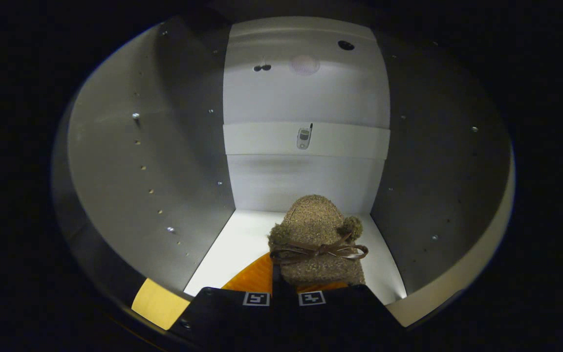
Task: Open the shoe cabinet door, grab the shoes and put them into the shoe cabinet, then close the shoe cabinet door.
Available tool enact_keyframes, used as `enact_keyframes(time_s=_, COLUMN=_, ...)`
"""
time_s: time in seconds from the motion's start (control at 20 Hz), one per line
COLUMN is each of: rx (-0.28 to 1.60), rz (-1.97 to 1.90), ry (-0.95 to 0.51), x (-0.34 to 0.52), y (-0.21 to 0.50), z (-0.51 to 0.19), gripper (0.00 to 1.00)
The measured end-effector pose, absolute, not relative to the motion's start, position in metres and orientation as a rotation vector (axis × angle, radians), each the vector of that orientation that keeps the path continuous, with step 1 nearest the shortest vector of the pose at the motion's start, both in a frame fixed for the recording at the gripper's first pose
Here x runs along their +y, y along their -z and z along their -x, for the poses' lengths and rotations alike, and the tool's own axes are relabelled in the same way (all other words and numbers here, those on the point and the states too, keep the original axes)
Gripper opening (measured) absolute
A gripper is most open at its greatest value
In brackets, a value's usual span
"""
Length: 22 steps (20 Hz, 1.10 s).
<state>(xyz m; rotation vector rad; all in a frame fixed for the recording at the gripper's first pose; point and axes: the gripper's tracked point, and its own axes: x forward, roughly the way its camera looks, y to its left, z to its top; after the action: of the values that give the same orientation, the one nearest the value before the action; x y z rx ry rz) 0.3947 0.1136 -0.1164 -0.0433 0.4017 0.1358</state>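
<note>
A: Item in your gripper (284,293)?
B: One shoe (316,242), speckled tan knit, brown bow, two pompoms, orange sole. Your fingers clench its heel; toe points far, over the shoe cabinet (242,239) floor.

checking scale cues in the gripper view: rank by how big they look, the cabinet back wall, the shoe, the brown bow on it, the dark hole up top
1. cabinet back wall
2. shoe, held between the shut jaws of the gripper; it looks bigger for being near the camera
3. brown bow
4. dark hole, far off, so true size unsure
</note>
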Motion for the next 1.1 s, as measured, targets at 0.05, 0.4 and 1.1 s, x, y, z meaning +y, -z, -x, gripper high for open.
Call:
enact_keyframes(time_s=0.05, rx=0.410, rz=0.063, ry=-0.125, x=0.113, y=0.122, z=-0.406, gripper=0.07)
enact_keyframes(time_s=0.4, rx=0.491, rz=0.129, ry=-0.104, x=0.121, y=0.170, z=-0.449, gripper=0.07)
enact_keyframes(time_s=1.1, rx=0.554, rz=0.048, ry=-0.130, x=0.128, y=0.176, z=-0.423, gripper=0.85)
